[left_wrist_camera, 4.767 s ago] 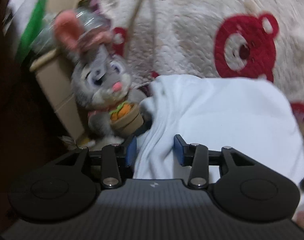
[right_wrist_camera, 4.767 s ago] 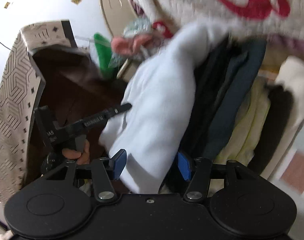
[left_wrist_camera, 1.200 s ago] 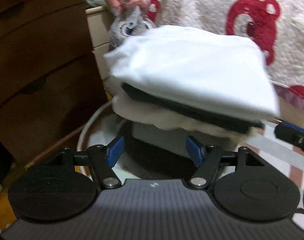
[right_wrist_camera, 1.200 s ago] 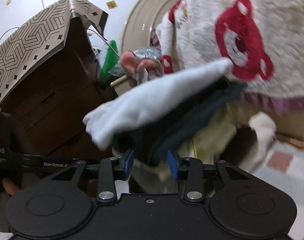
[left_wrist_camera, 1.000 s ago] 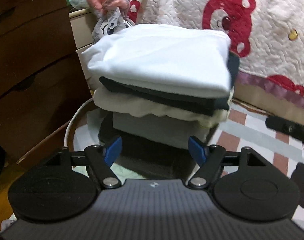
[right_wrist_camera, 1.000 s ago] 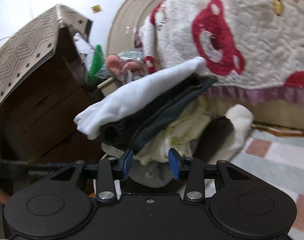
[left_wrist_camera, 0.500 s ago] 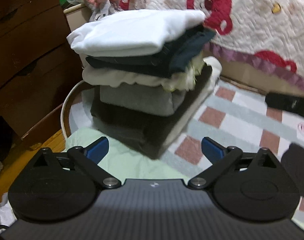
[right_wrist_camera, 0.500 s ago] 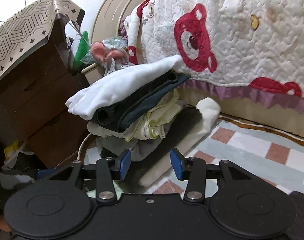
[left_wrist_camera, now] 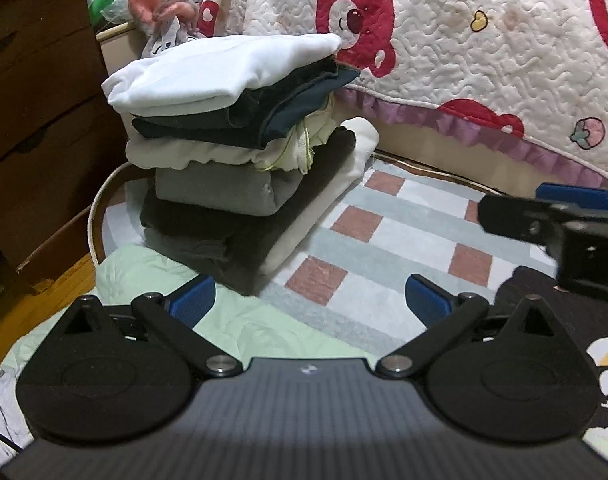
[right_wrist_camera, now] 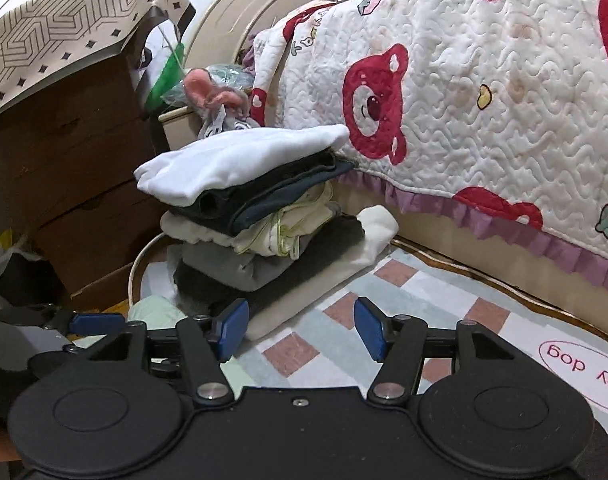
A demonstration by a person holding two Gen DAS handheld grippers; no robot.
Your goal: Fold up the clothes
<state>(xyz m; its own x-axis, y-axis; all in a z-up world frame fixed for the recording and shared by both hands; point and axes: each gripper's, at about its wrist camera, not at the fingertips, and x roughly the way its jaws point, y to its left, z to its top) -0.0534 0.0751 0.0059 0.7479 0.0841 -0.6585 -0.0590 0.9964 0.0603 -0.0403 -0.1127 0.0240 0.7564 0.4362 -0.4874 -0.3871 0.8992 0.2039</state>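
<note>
A stack of folded clothes [left_wrist_camera: 239, 148] [right_wrist_camera: 263, 216] stands on the checked rug [left_wrist_camera: 384, 232], with a white garment [left_wrist_camera: 219, 68] [right_wrist_camera: 239, 160] on top and dark, cream, grey and black pieces under it. My left gripper [left_wrist_camera: 308, 300] is open and empty, back from the stack, above a pale green garment [left_wrist_camera: 163, 280]. My right gripper [right_wrist_camera: 301, 330] is open and empty too, a little off the stack's front. The right gripper's blue-padded tip [left_wrist_camera: 564, 216] shows at the right edge of the left wrist view.
A bed with a white quilt printed with red bears [right_wrist_camera: 484, 100] runs along the right. A brown wooden dresser [left_wrist_camera: 31, 120] stands left. A grey plush toy with pink ears [right_wrist_camera: 211, 100] sits behind the stack. A black printed garment [left_wrist_camera: 600, 352] lies at the right.
Both grippers have let go of the white garment, now on top of the stack, and pulled back from it. The left gripper's jaws have opened wider.
</note>
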